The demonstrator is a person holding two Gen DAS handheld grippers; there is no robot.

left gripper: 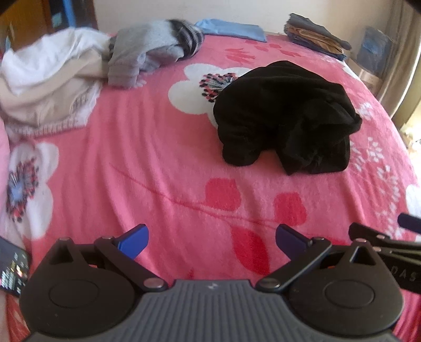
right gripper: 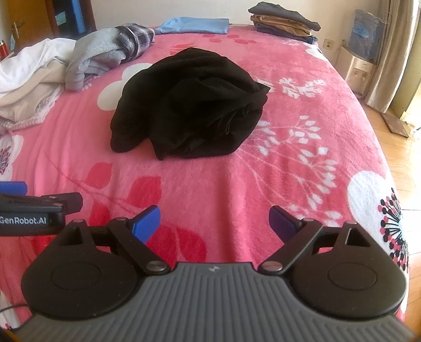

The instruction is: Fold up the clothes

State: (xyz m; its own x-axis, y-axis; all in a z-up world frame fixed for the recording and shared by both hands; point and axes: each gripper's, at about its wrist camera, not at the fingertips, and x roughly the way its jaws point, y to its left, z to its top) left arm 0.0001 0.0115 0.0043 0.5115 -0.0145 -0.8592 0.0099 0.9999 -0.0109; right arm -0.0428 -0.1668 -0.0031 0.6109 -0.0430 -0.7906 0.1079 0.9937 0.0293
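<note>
The black cloth lies in a heap on the bed, out past both claws and touching neither. From the right claw it sits straight ahead and a bit to the left. From the left claw it sits ahead and off to the right. It is all bunched up, with soft lumps and deep folds, and one thick roll sticks out at its near edge. It covers part of a big white flower on the pink blanket.

Both claws are spread wide, with only pink blanket showing between the blue tips. The two claws are side by side, close together, low over the near part of the bed.

Farther back on the left is a messy pile of white and cream clothes. Next to it lies a grey top with a checked cloth touching it. At the far edge of the bed lies a flat blue cloth. To its right is a neat stack of folded dark and tan clothes. A phone lies at the near left.
</note>
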